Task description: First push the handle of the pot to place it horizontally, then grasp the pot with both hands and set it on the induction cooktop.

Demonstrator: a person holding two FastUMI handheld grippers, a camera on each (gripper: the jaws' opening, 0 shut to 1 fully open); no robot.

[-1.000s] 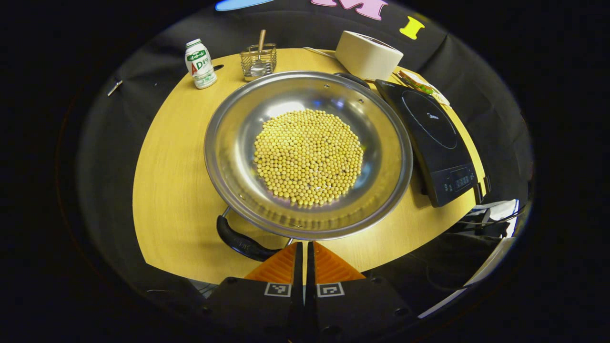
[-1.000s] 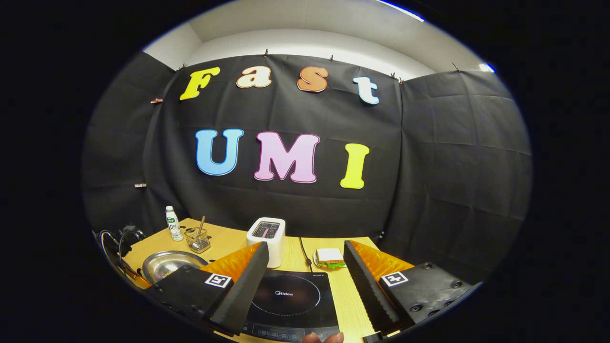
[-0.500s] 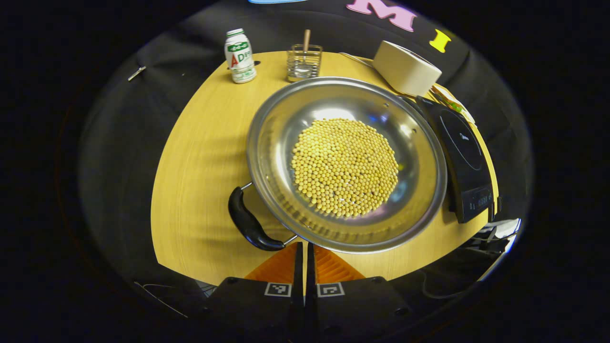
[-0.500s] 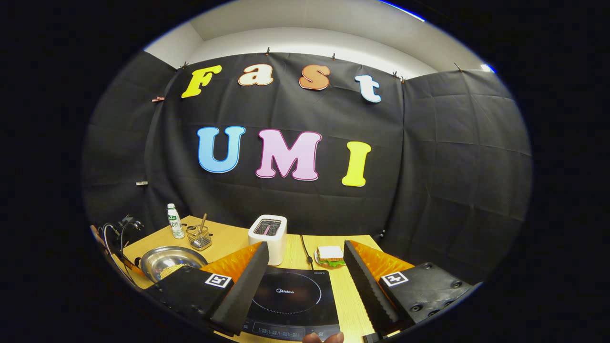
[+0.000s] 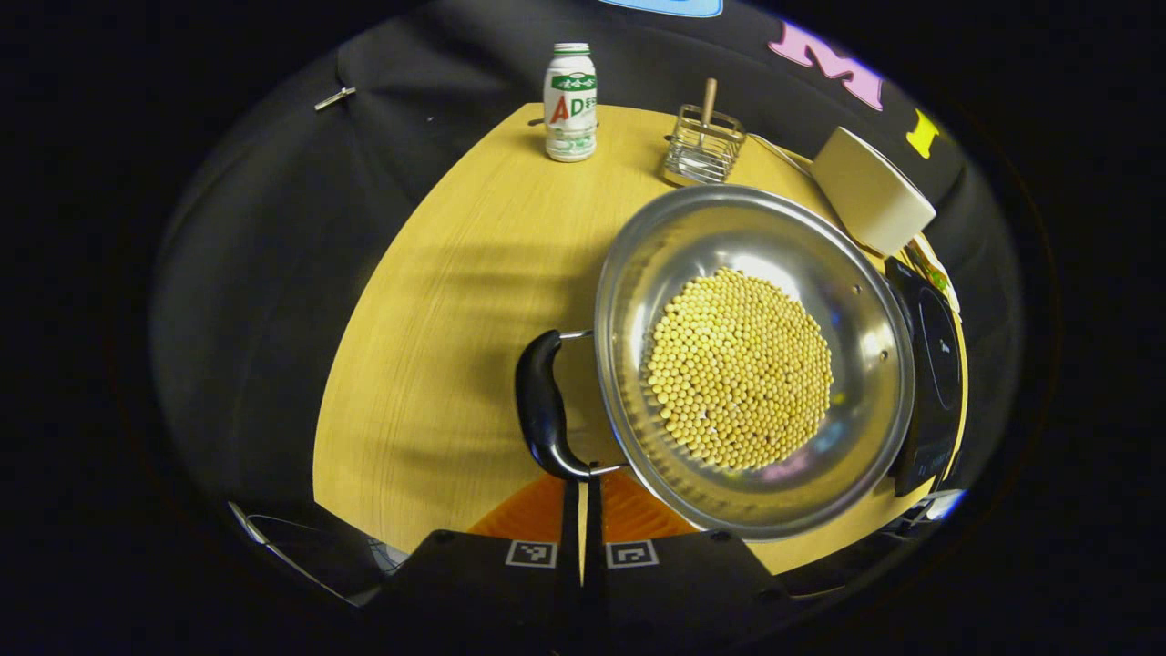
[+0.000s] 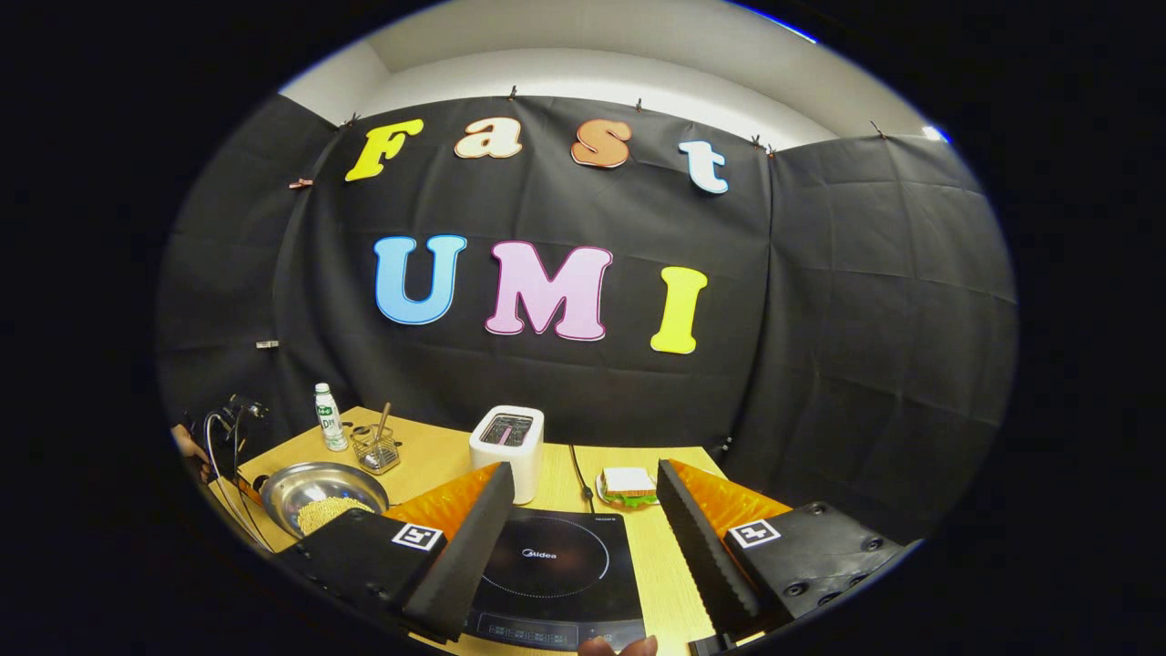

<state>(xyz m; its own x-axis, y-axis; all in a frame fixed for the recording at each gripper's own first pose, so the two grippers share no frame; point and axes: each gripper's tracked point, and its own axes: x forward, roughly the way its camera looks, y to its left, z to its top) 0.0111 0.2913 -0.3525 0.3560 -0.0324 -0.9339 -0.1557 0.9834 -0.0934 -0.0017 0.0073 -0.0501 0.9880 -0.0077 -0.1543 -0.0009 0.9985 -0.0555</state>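
A shiny steel pot holding yellow beans sits on the wooden table. Its near black handle points left of the pot in the left gripper view. My left gripper is shut, its tips touching the near end of that handle. The black induction cooktop lies just right of the pot. In the right gripper view the cooktop lies between the spread fingers of my right gripper, which is open and holds nothing. The pot shows at the left there.
A white bottle and a wire holder with a stick stand at the table's far edge. A white toaster and a sandwich on a plate sit behind the cooktop. Cables hang at the table's left end.
The shut left gripper swung left around the pot and the near handle turned with it, from the pot's front to its left side. The right gripper stayed open and hardly moved.
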